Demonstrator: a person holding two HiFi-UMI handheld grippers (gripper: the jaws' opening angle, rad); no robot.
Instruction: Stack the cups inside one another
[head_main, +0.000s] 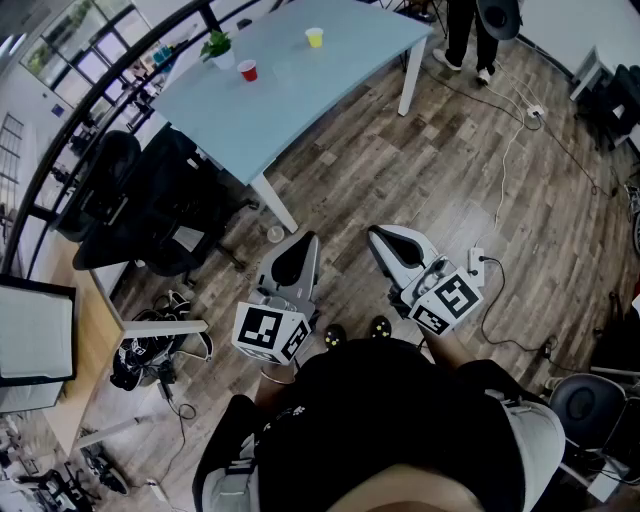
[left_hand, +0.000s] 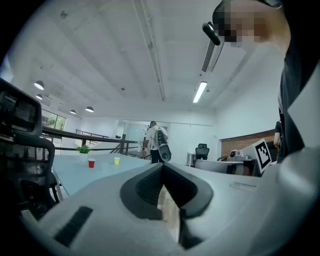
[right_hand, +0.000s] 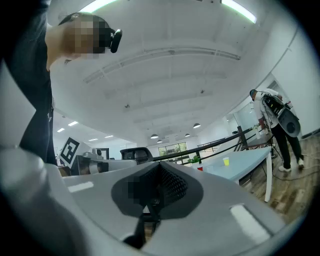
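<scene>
Right gripper (right_hand: 159, 166), grey jaws pressed together, nothing between. Behind: light blue table (right_hand: 247, 159); small red plastic cup (right_hand: 200, 168) at its visible left end, small yellow plastic cup (right_hand: 226, 161) mid-table, apart.

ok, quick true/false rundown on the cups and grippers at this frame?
1. The red cup and yellow cup stand apart on the table. True.
2. The right gripper holds a cup. False: its jaws are shut on nothing.
3. A potted plant stands on the table near the red cup. True.
4. Both grippers are over the table. False: the left gripper and the right one are over the wooden floor, short of the table.
</scene>
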